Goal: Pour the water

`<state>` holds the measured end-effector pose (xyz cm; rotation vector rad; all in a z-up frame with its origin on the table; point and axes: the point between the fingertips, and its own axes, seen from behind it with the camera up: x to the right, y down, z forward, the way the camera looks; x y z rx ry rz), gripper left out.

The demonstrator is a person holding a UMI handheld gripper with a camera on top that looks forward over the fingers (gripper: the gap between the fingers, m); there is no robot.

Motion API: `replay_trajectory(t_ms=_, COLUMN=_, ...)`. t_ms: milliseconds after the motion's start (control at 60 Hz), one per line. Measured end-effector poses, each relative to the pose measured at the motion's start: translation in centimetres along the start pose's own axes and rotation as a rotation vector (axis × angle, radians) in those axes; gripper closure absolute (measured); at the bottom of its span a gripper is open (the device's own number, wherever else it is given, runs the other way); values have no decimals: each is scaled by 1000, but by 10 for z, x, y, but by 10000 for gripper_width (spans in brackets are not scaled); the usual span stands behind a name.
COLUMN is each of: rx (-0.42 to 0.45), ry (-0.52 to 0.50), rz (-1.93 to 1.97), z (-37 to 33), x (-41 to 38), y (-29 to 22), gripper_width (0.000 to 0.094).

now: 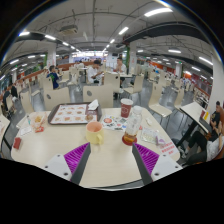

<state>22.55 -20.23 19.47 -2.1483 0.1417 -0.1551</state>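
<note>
My gripper (112, 160) is open and empty above the near part of a beige table (110, 170); its purple pads (77, 155) stand wide apart. Just ahead of the left finger stands a clear cup (95, 131) with yellowish liquid. Just ahead of the right finger stands a small bottle (130, 134) with amber liquid in its lower part and a pale top. Both stand beyond the fingertips, apart from them. A red cup (126, 106) stands farther back on the table.
A flat tray (70, 113) with small items lies at the back left. Another cup (38, 122) stands at the far left. Loose small objects lie at the right (166, 147). Beyond are more tables, chairs and people.
</note>
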Motion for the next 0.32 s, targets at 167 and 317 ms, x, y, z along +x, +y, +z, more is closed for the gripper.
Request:
replay_trajectory(t_ms=167, rx=6, ry=16, rz=-25, z=-16, x=-3, y=6, gripper_width=92)
replay_trajectory(t_ms=317, rx=6, ry=-10, rz=-16, z=-21, x=-12, y=8, gripper_width=91)
